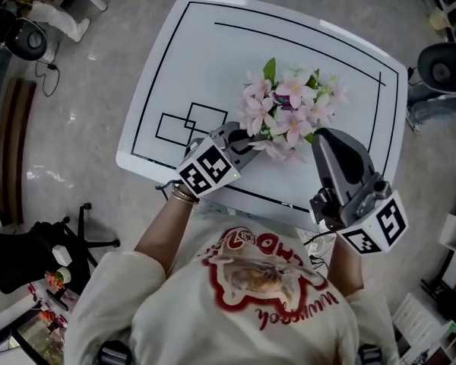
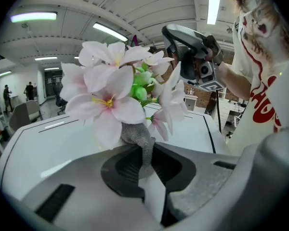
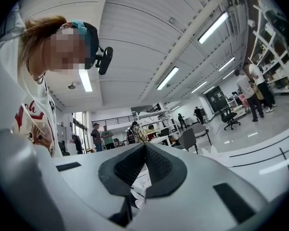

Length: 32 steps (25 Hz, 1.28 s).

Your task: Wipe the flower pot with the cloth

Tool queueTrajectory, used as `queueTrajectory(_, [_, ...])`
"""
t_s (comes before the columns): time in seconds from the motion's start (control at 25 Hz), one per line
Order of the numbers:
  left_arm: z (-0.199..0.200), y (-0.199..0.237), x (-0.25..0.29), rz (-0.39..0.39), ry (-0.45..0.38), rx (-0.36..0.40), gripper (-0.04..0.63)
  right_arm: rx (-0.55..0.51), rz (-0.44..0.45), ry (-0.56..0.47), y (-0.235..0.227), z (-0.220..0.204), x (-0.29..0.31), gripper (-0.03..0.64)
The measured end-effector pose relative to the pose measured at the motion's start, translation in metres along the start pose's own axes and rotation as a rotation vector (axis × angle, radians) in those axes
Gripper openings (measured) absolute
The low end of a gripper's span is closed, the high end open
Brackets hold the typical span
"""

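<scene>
Left gripper point(image 2: 144, 153) was clamped on a strip of grey cloth point(image 2: 137, 134) that ran straight ahead and upward from the pads to just under the pink blossoms point(image 1: 285, 112), toward the near edge of the table point(image 1: 175, 44). The flower pot was probably hidden beneath them, so cloth-on-pot contact was unconfirmed. Right gripper point(image 3: 145, 150) was closed and empty, just right of the blossoms, with the left one better placed; the shirt's red print was not legible, and there were no other labels.

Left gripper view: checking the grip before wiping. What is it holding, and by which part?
The left gripper is shut on the grey cloth, pinching its narrow lower end; the rest bunches up under the flowers.
</scene>
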<state>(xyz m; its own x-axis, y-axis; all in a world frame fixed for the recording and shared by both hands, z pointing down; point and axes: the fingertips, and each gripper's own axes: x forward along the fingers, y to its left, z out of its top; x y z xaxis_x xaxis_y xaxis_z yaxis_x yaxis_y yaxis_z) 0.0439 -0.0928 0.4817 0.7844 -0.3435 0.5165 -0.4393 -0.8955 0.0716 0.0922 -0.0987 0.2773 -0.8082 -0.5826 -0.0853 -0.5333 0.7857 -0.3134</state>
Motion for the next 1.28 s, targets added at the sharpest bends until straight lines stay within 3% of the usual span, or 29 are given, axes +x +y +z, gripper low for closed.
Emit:
queueTrajectory(0.2, [0.005,-0.002,-0.021,0.066,-0.12,-0.041,0.046,0.022,0.017,0.004,-0.001,-0.008,0.002,-0.002])
queueTrajectory(0.52, [0.014,-0.02,-0.069,0.117,-0.243,-0.006,0.046,-0.016,-0.029,-0.004,0.03,-0.011,-0.001,-0.002])
queueTrajectory(0.68, [0.02,-0.035,-0.105,0.103,-0.335,-0.023,0.046,-0.033,-0.076,-0.024,0.061,-0.014,-0.008,-0.002])
queueTrajectory(0.84, [0.032,-0.057,-0.142,0.087,-0.389,0.022,0.046,-0.05,-0.118,-0.055,0.099,-0.016,-0.017,-0.002])
queueTrajectory(1.12, [0.045,-0.116,-0.194,0.041,-0.43,0.12,0.046,-0.078,-0.188,-0.081,0.168,-0.031,-0.04,-0.002])
queueTrajectory(1.28, [0.045,-0.143,-0.216,0.013,-0.456,0.103,0.046,-0.087,-0.249,-0.084,0.196,-0.039,-0.055,-0.002])
